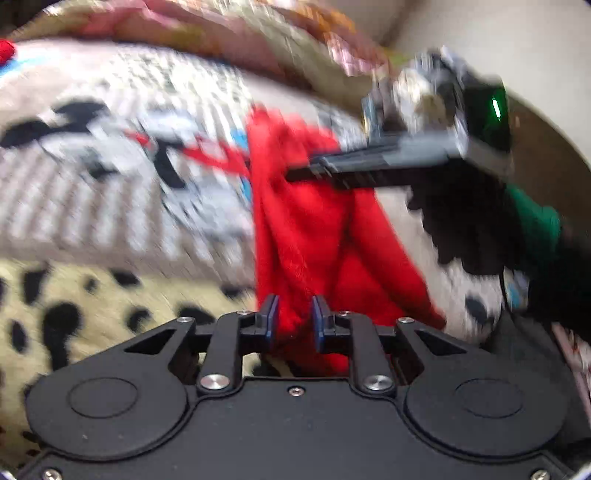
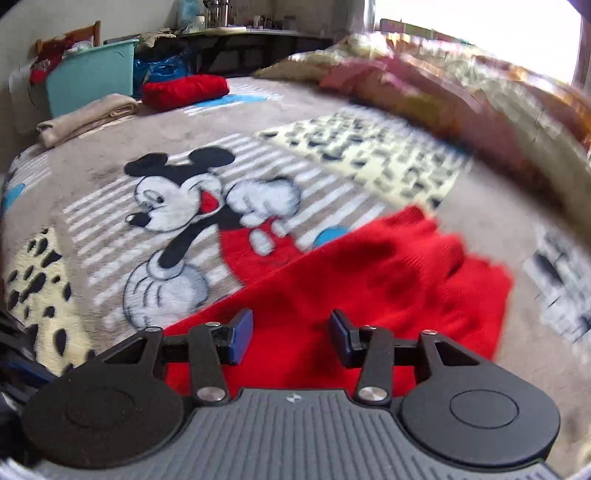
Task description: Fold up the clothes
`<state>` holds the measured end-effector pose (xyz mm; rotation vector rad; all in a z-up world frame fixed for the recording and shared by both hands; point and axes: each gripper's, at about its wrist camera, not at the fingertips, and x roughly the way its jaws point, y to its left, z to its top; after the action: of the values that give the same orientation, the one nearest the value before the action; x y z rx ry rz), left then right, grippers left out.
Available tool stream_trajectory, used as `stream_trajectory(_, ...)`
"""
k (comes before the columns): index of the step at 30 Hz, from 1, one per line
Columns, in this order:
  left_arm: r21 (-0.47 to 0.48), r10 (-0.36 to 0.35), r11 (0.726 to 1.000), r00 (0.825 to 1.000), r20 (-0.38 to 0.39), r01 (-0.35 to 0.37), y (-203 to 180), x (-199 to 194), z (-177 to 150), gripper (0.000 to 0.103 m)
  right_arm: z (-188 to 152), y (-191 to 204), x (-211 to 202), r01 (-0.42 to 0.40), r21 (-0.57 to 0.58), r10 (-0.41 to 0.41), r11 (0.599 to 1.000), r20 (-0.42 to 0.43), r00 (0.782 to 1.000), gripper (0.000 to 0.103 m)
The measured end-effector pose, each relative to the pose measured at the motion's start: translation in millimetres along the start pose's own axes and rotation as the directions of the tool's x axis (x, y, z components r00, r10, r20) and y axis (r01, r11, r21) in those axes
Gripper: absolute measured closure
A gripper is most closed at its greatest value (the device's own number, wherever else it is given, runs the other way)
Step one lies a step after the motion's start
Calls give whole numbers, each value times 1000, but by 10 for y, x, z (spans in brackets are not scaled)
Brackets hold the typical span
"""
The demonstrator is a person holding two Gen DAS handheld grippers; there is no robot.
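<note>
Here, left gripper (image 1: 293, 319) fingers clamped on red garment (image 1: 314, 236); right gripper (image 2: 291, 334) fingers apart.

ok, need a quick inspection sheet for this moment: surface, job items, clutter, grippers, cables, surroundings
Surface: bed with a cartoon-mouse blanket, bare of creases where visible.
Job's things: red garment spread on the blanket, one end bunched; a folded red item and a folded beige item at the far end.
Clutter: patterned pillows along the far side.
Grippers: left hand-held gripper has red fabric between its fingers; right hand-held gripper open above the garment, and in the left view its fingers reach the garment's upper part.
Cables: nothing seen.
Surroundings: teal bin with clothes, blue bag, cluttered counter, bright window.
</note>
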<state>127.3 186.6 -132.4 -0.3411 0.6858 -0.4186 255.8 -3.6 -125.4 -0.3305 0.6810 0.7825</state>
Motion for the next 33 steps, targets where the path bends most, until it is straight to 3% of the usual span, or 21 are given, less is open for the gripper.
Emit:
stream_trajectory(3,-3,-82,997,985,150,83,-20,-75,93,87,49,-30,58,7,-17,-7,1000,-22,1000,55)
stream_trajectory(5,30,-127,992,979,163,123,-95,-9,121,87,82,-50,96,11,-28,-12,1000,-37,999,55)
stream_trajectory(7,32,-92,995,993,78,90,-109,167,102,87,42,-92,201,6,-15,-7,1000,-70,998,54)
stream_trajectory(9,41,16,999,997,-70,-13,-48,401,11,87,10,-165,218,-17,24,19,1000,-59,998,53)
stream_trajectory(12,20,-24,999,1000,-15,25,-31,284,57,87,48,-193,135,-15,1,15,1000,-54,998,54)
stream_trajectory(15,12,-61,998,997,51,61,-44,161,55,87,34,-204,-186,-16,-22,17,1000,24,1000,54)
stream_trajectory(20,-77,36,997,994,107,-27,85,84,75,87,-263,-181,-712,14,-68,-7,998,112,994,54)
stream_trajectory(23,-165,51,986,989,137,-28,194,10,68,87,-535,-110,-909,32,-79,-22,996,123,992,55)
stream_trajectory(28,-211,4,977,988,157,29,186,0,84,87,-1008,-67,-977,10,36,-13,999,89,996,55)
stream_trajectory(31,-187,21,982,992,128,4,99,85,80,84,-1225,-114,-1045,2,175,-23,985,118,993,55)
stream_trajectory(33,-181,34,983,994,105,-15,64,145,72,76,-1371,-141,-1130,-8,261,-34,965,156,987,55)
